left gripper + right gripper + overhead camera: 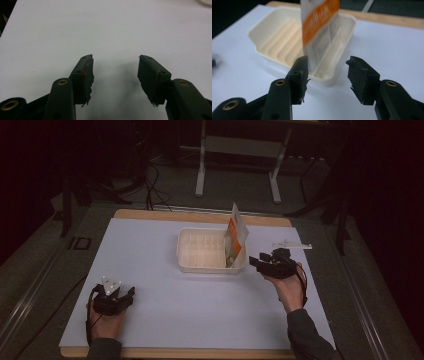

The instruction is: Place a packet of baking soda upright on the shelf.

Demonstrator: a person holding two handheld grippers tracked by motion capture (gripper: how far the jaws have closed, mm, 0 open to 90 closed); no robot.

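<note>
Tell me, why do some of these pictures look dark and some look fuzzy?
High view: dim overall, with the room behind nearly black; the white table is the brightest part. Left gripper view: bright table, and the left tool casts a soft grey shadow between its jaws. Right gripper view: the jaws of the right tool look fairly sharp, while the orange packet standing in the cream tray is blurred.

white sheet point(165, 315) on wooden table point(200, 216), small white strip point(292, 245) at right edge, metal stand legs point(201, 175) behind
</note>
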